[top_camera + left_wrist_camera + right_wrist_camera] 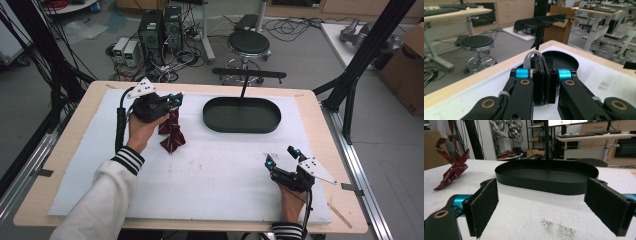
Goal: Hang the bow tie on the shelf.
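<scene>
The left gripper (172, 101), in the upper left of the high view, has its jaws pressed together on a dark red striped tie (171, 131). In the left gripper view a grey loop at the tie's top (533, 57) pokes up between the closed pads. The rest of the cloth hangs down from the jaws, its lower end resting crumpled on the white mat (215, 170) just below and right of the hand. In the right gripper view the tie (452, 168) hangs at the far left of the frame, lifted clear at its top.

Right of it, in the upper middle of the high view, stands a black oval tray (242, 115) with a thin post rising to a crossbar (249, 73). The right gripper (282, 156) rests low at the lower right, jaws spread wide and holding nothing.

To my eye the lifting step is in hand: the tie is picked up but not yet carried. The next move probably calls for raising it until the tail leaves the mat, then swinging it rightward to the crossbar or tray without letting the cloth drag or slip.
</scene>
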